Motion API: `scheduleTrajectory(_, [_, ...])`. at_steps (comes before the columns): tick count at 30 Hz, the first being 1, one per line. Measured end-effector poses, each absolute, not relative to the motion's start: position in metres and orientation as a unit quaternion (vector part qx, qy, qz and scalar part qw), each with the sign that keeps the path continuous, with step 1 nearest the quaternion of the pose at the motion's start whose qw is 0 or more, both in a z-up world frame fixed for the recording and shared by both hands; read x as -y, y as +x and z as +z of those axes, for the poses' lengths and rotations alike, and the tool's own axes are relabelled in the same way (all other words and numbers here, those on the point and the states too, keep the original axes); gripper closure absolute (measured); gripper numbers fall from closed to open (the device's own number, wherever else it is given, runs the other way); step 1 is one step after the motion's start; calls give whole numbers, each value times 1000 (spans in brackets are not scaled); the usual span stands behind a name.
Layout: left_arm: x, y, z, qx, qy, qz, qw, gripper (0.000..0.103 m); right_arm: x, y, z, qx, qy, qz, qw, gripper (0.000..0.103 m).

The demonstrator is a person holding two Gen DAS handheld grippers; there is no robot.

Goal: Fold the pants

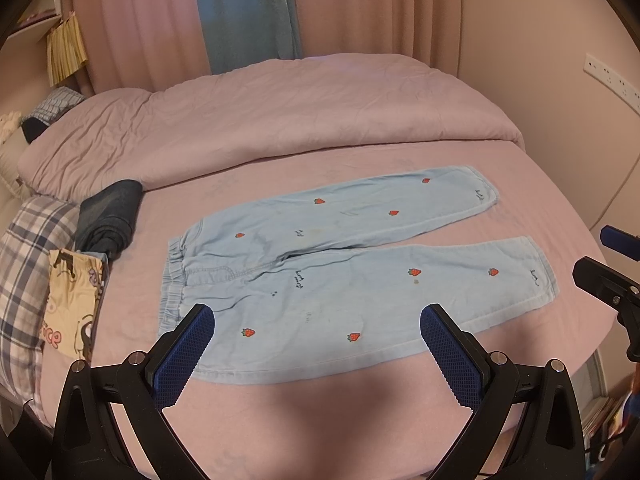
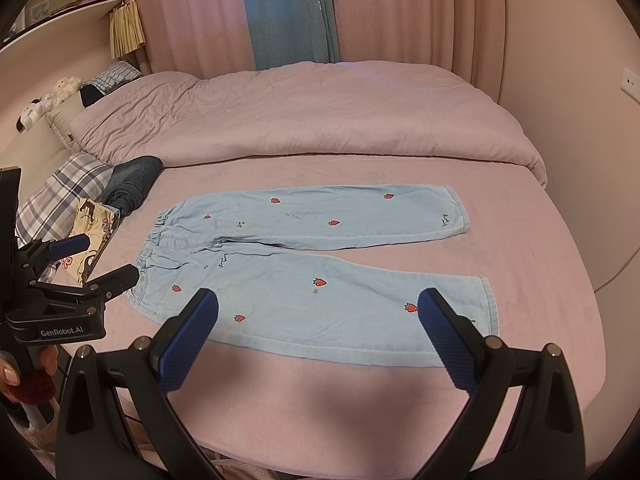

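Note:
Light blue pants (image 1: 320,280) with small red strawberries lie flat on the pink bed sheet (image 1: 300,420), waistband to the left, both legs spread out to the right. My left gripper (image 1: 316,320) hovers open over the near leg, nothing between its blue pads. In the right wrist view the same pants (image 2: 304,264) lie flat, and my right gripper (image 2: 318,308) stands open above the near leg close to the hem. The left gripper (image 2: 96,256) shows there at the far left, open, near the waistband. The right gripper (image 1: 600,256) shows at the right edge of the left wrist view.
A pink duvet (image 1: 260,128) is bunched across the back of the bed. A dark folded garment (image 1: 110,216), a cartoon-print cloth (image 1: 72,300) and a plaid pillow (image 1: 24,264) sit at the left. Curtains (image 2: 280,12) hang behind. A hand (image 2: 24,368) holds the left handle.

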State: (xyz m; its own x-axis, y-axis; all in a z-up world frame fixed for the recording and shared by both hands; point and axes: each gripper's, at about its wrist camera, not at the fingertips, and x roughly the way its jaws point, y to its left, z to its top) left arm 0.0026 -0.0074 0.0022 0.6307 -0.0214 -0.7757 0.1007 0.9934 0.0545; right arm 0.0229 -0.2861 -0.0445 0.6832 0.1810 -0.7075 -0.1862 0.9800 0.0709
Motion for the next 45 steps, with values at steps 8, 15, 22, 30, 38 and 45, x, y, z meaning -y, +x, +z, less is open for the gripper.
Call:
scheduleTrajectory(8, [8, 3, 2, -428, 47, -34, 902, 1, 286, 23, -44, -385, -4, 100, 917, 3])
scheduleTrajectory(15, [8, 2, 2, -428, 47, -34, 902, 1, 287, 23, -43, -384, -4, 100, 918, 3])
scheduleTrajectory(22, [9, 3, 2, -429, 46, -34, 901, 1, 289, 23, -44, -384, -4, 100, 918, 3])
scheduleTrajectory(30, [-7, 12, -19, -438, 12, -69, 896, 1, 284, 27, -58, -392, -3, 112, 913, 2])
scheduleTrajectory(38, [-85, 44, -83, -487, -112, -62, 864, 1, 262, 51, -109, -417, 6, 201, 886, 3])
scheduleTrajectory(45, [-167, 85, -122, -475, -116, 20, 872, 1, 234, 114, -174, -488, -14, 208, 848, 11])
